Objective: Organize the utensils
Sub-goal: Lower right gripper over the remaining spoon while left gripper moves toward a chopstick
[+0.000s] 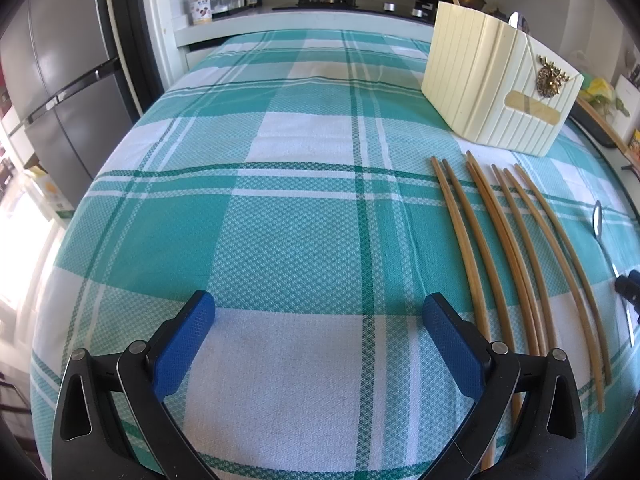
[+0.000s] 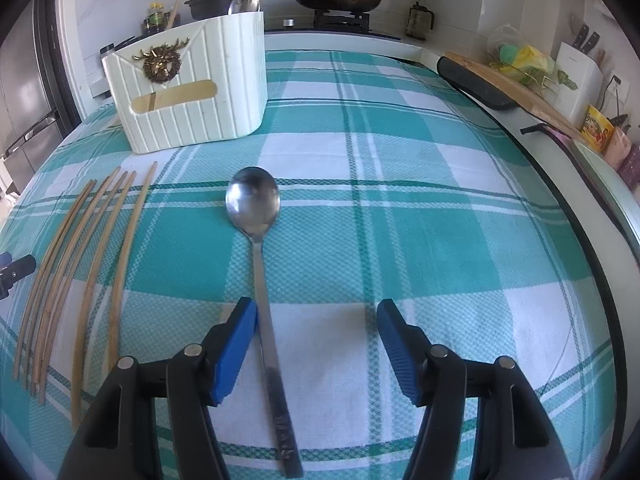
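I'm seeing seven chopsticks (image 2: pixel 80 264) and one spoon (image 2: pixel 256 220) — steel, long-handled — lying beside the caddy (image 2: pixel 192 92); both tools (image 1: pixel 320 344) (image 2: pixel 316 344) are gaping apart, gripping nothing.

The left gripper (image 1: pixel 319 312) hangs with blue pads wide apart over the teal-and-white checked tablecloth (image 1: pixel 280 200), beside seven bamboo chopsticks (image 1: pixel 516 248) near a cream ribbed plastic holder (image 1: pixel 496 88).

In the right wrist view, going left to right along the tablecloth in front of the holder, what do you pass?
Left gripper's tip at the edge → bamboo chopsticks → metal spoon → bare checked tablecloth → black-rimmed table edge.
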A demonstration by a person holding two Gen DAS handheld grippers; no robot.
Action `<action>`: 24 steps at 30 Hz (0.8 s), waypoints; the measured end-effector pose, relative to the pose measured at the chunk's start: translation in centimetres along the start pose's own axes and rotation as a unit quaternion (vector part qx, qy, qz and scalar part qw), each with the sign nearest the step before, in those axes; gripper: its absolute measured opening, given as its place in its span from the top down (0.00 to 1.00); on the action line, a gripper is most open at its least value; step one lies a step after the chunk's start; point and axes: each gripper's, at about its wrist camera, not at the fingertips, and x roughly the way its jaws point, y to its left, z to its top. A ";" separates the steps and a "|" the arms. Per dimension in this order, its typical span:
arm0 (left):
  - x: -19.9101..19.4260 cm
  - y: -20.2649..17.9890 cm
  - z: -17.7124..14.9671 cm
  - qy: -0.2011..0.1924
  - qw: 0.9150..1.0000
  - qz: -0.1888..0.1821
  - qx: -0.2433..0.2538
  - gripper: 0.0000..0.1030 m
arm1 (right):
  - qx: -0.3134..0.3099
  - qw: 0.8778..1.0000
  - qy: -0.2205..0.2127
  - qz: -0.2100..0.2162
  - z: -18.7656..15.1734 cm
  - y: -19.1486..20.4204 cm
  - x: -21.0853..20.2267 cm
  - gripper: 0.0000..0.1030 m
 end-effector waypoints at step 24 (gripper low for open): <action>-0.7 -4.8 -0.1 0.006 0.998 -0.032 0.055 0.14 | -0.028 0.999 -0.014 0.032 -1.7 -0.4 -0.9 0.35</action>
